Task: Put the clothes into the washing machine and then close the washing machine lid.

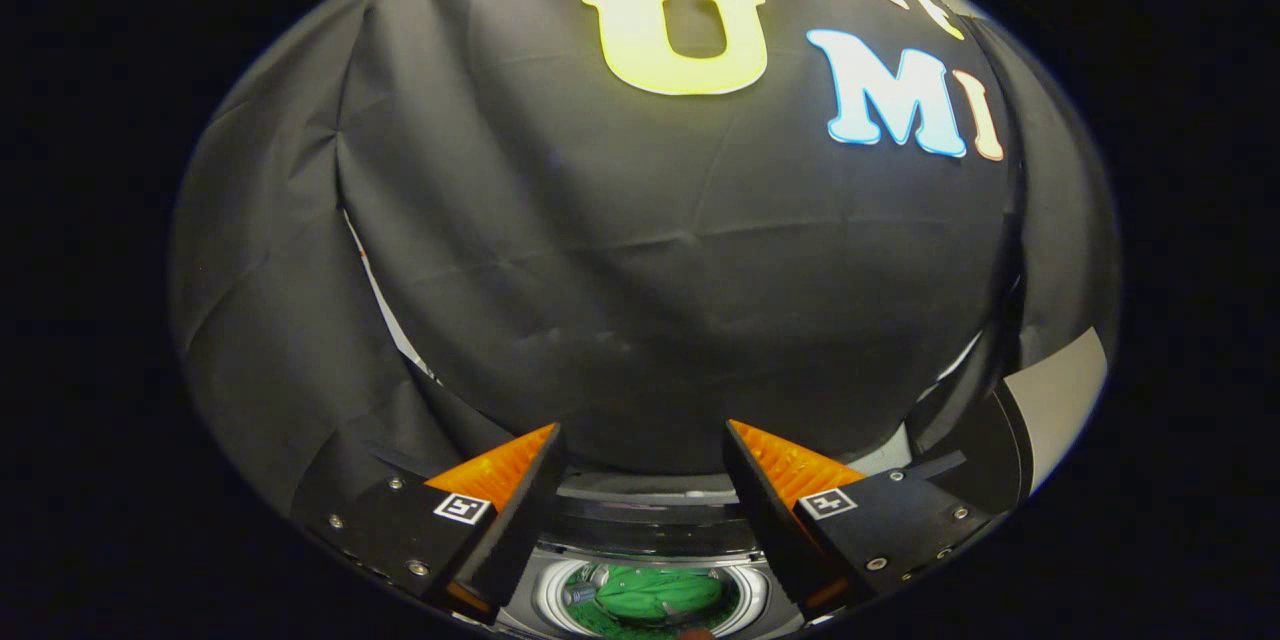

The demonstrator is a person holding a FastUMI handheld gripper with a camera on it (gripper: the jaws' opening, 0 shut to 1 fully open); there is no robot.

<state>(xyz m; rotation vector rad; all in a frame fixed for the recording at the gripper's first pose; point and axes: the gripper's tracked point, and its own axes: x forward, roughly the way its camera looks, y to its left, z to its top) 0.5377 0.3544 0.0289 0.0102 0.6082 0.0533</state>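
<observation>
**Operator:** Looking along the gripper [640,440], I see both fingers spread wide apart with nothing between them. Below and between them lies the round opening of the washing machine [640,525], and green clothes [655,592] already rest inside the drum.

**Trainee:** So the loading is done?

**Operator:** I judge so; closing the lid appears to be the step in hand. I cannot tell where the lid itself sits. To do it well, I would bring the fingers onto the lid's free edge, grip or push it squarely, and lower it evenly so no cloth catches at the rim.

**Trainee:** And the pose?

**Operator:** Gripper held above the machine, pointing roughly level toward the booth's wall [640,270], with the drum beneath the fingers, not ahead of them.
</observation>
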